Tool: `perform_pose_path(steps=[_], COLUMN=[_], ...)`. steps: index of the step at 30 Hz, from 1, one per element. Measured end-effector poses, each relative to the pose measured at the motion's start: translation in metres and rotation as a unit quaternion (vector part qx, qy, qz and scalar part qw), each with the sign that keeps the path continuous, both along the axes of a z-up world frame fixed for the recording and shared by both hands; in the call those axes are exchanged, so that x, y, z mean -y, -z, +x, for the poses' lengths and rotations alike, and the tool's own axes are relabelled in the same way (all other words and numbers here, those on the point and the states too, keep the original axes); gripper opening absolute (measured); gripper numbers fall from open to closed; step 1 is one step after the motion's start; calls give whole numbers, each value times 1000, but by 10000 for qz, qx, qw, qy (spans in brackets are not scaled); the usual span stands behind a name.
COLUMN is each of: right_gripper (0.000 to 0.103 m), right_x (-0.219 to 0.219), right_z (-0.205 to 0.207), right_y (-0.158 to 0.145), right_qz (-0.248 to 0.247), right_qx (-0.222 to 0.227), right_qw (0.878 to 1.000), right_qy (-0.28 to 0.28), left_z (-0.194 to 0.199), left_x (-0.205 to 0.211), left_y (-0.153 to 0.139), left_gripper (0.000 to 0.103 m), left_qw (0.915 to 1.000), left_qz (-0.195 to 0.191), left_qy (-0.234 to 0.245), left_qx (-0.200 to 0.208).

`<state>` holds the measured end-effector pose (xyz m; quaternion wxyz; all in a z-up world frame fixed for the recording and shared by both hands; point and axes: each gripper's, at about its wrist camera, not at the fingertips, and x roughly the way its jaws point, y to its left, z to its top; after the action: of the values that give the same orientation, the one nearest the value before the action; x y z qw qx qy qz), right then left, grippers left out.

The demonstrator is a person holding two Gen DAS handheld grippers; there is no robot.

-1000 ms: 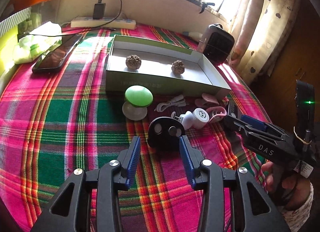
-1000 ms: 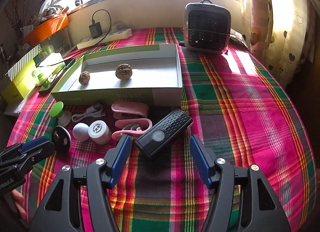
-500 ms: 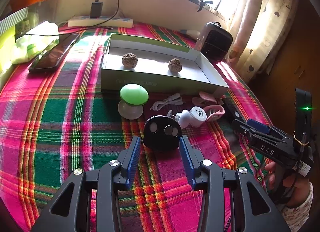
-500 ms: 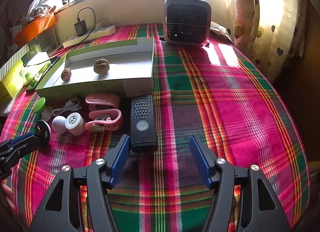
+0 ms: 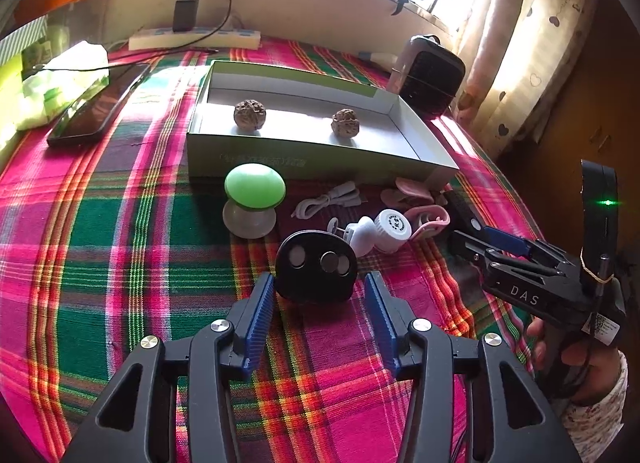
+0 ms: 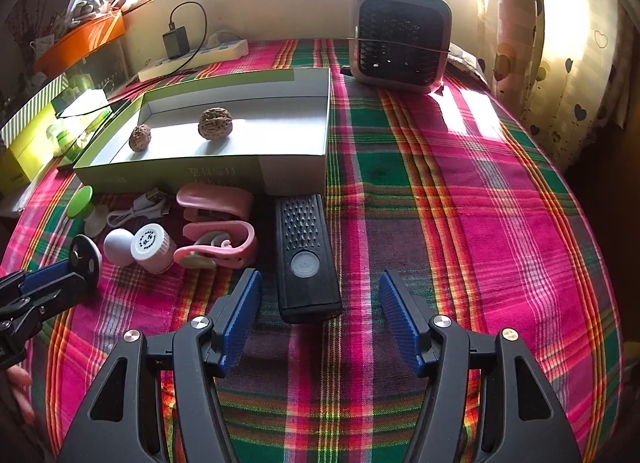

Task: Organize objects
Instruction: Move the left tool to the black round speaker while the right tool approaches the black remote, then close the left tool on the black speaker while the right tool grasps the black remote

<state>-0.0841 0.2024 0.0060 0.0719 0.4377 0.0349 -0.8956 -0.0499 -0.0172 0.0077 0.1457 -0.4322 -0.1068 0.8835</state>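
My left gripper (image 5: pixel 319 287) straddles a black oval disc (image 5: pixel 316 271) lying flat on the plaid cloth. Its jaws are opening, and a gap shows between each blue pad and the disc. In the right wrist view, my right gripper (image 6: pixel 320 283) stands open around the near end of a black remote (image 6: pixel 306 255), which lies closer to the left finger and touches neither pad. Behind both sits an open green and white box (image 5: pixel 320 159) with two walnuts (image 5: pixel 249 114) in it.
In front of the box lie a green mushroom lamp (image 5: pixel 254 199), a white cable (image 5: pixel 328 201), a white capped jar (image 5: pixel 394 225) and pink clips (image 6: pixel 216 239). A small fan (image 6: pixel 400 43) stands at the back right. A phone (image 5: pixel 96 107) and a power strip (image 5: pixel 192 39) lie at the back left.
The left jaws have spread wider around the black disc, which now sits closer between them. The remote, slantwise a second ago, now lies straight between the right fingers.
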Motion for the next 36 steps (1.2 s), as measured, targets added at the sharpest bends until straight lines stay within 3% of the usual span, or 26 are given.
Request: perform_pose_path(steps=[18, 26, 36], right_gripper=[62, 62, 62], right_x=[-2, -3, -4], right_z=[-5, -5, -5], right_y=[1, 1, 1], right_qz=[-9, -3, -1], right_qx=[-13, -16, -19], right_qw=[10000, 10000, 10000], right_qy=[9, 38, 43], left_z=[-11, -11, -11], left_x=[1, 3, 4], left_y=[0, 0, 0], left_gripper=[45, 31, 29], left_qw=[9999, 9996, 9996], left_qz=[7, -51, -17], left_qy=[-142, -257, -269], left_qx=[62, 75, 73])
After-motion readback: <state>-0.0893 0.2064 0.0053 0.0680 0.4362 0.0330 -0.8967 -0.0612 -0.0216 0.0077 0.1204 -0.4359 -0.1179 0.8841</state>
